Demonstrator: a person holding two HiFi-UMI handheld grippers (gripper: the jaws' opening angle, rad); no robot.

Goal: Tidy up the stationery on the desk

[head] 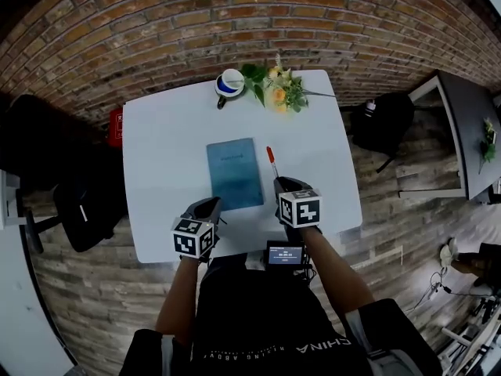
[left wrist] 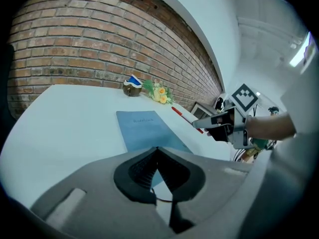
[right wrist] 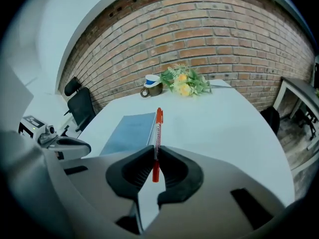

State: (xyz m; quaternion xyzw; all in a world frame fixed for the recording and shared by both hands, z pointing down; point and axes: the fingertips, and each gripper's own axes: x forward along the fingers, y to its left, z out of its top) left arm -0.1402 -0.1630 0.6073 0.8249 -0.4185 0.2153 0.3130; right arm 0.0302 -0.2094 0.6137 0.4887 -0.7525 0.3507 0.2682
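A blue notebook (head: 234, 172) lies flat in the middle of the white desk (head: 164, 139). My right gripper (head: 283, 185) is shut on a red pen (right wrist: 158, 133), whose capped end sticks forward past the jaws, just right of the notebook (right wrist: 128, 131). The pen (head: 272, 160) points toward the far edge. My left gripper (head: 210, 207) is shut with nothing between its jaws, hovering at the notebook's near left corner (left wrist: 144, 131). In the left gripper view the right gripper (left wrist: 209, 126) and pen (left wrist: 185, 117) show at the right.
A cup (head: 229, 83) and a bunch of yellow flowers (head: 279, 90) stand at the desk's far edge. A black chair (head: 382, 122) stands right of the desk, another (head: 86, 210) at the left. A small device with a screen (head: 286, 254) sits at the near edge.
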